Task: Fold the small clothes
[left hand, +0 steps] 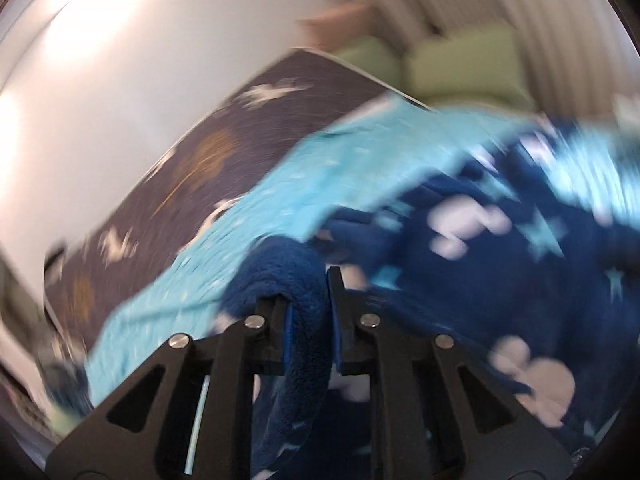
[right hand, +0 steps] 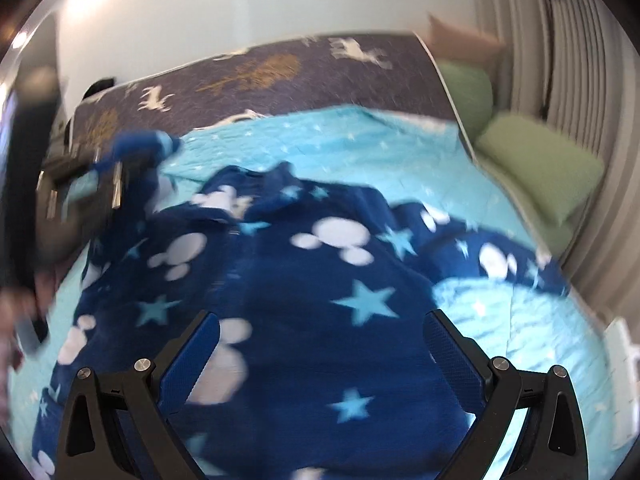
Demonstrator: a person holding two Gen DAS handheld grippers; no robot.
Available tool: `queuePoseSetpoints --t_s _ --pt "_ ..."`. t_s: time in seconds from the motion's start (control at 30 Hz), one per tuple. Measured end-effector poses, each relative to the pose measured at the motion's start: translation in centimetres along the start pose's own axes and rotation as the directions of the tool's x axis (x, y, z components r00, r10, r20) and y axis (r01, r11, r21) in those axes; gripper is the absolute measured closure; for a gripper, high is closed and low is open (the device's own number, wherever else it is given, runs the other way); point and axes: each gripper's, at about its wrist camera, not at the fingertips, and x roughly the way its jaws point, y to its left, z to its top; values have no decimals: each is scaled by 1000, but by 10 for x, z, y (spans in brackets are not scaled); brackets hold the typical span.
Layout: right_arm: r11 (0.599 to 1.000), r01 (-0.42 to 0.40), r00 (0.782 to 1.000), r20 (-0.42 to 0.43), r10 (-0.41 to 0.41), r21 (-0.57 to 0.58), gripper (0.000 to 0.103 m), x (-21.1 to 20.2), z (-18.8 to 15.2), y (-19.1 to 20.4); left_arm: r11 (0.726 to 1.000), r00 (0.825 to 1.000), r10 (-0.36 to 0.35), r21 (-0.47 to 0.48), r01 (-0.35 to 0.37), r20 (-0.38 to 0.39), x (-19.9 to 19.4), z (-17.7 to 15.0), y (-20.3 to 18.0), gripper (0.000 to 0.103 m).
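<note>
A dark blue fleece garment [right hand: 304,288] with white mouse-head shapes and light blue stars lies crumpled on a light blue quilt [right hand: 360,148]. My left gripper [left hand: 308,312] is shut on a fold of the garment's edge [left hand: 280,276] and holds it raised; it also shows at the left of the right wrist view [right hand: 116,176], blurred. The garment fills the right side of the left wrist view [left hand: 500,264]. My right gripper [right hand: 320,356] is open wide just above the garment's middle, with nothing between its fingers.
The quilt lies over a dark bedspread [right hand: 260,72] with white deer and gold prints. Green pillows [right hand: 536,164] lie at the right by a ribbed wall [right hand: 576,60]. A white wall [left hand: 140,80] stands behind the bed.
</note>
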Motion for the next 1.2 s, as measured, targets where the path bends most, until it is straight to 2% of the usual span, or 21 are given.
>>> queuePoseSetpoints --t_s 0.07,0.13,0.23,0.33,0.4,0.47,0.53,0.6,0.67,0.7,0.73,0.8,0.83,0.9,0.93,0.97,1.03,1.1,1.13,1.2 --pt "998 -3 999 -35 5 56 0 14 7 -33 996 999 -42 80 43 -15 2 -11 -32 85" --pt "991 -90 994 -49 96 102 0 24 19 -57 986 996 -79 142 84 -42 4 -22 -58 85" --pt "980 -174 983 -47 179 94 0 31 34 -60 978 996 -79 192 85 -41 -6 -28 -75 85" --pt "971 -236 969 -60 238 31 0 43 46 -37 981 996 -89 171 93 -32 -21 -28 -68 75" --pt "969 -248 966 -82 246 -13 0 52 49 -19 981 997 -78 178 78 -10 -36 -32 -63 57" --pt "960 -257 964 -95 247 -112 0 58 48 12 982 999 -41 187 37 14 -49 -39 -56 47" --pt "939 -264 964 -100 248 -219 0 60 46 41 989 1000 -11 148 10 6 -61 -50 -43 42" --pt "920 -262 965 -101 243 -292 0 63 44 67 997 998 35 75 -31 -55 -64 -67 -23 42" --pt "908 -257 966 -107 235 -332 0 68 44 86 993 985 116 38 -112 -124 -56 -85 -7 42" --pt "903 -249 968 -109 225 -349 0 71 44 98 985 969 170 31 -167 -181 -48 -97 2 42" --pt "900 -235 972 -111 209 -366 0 75 44 109 975 942 220 28 -220 -253 -36 -112 12 42" --pt "896 -193 980 -115 160 -401 0 85 44 127 964 904 252 6 -266 -345 -18 -132 27 42" --pt "890 -150 987 -116 110 -431 0 94 43 141 967 902 231 -20 -256 -365 -13 -137 32 42" --pt "884 -96 991 -125 43 -457 0 109 41 154 973 909 170 -83 -217 -380 -6 -138 37 41" --pt "886 -71 992 -129 12 -459 0 118 40 157 972 910 169 -87 -217 -378 -4 -137 36 41" --pt "892 -31 992 -126 -29 -451 0 128 41 157 971 907 181 -79 -227 -379 2 -135 36 40" --pt "916 43 990 -106 -93 -399 1 135 45 141 960 887 227 -59 -272 -401 12 -132 33 35" --pt "968 129 985 -88 -151 -216 1 133 58 95 953 878 236 -78 -294 -416 20 -135 45 31" --pt "988 118 986 -109 -128 -96 1 129 62 67 951 878 229 -97 -295 -421 20 -137 47 30" --pt "988 81 985 -161 -60 128 1 123 60 10 949 881 208 -132 -288 -425 15 -139 54 26"
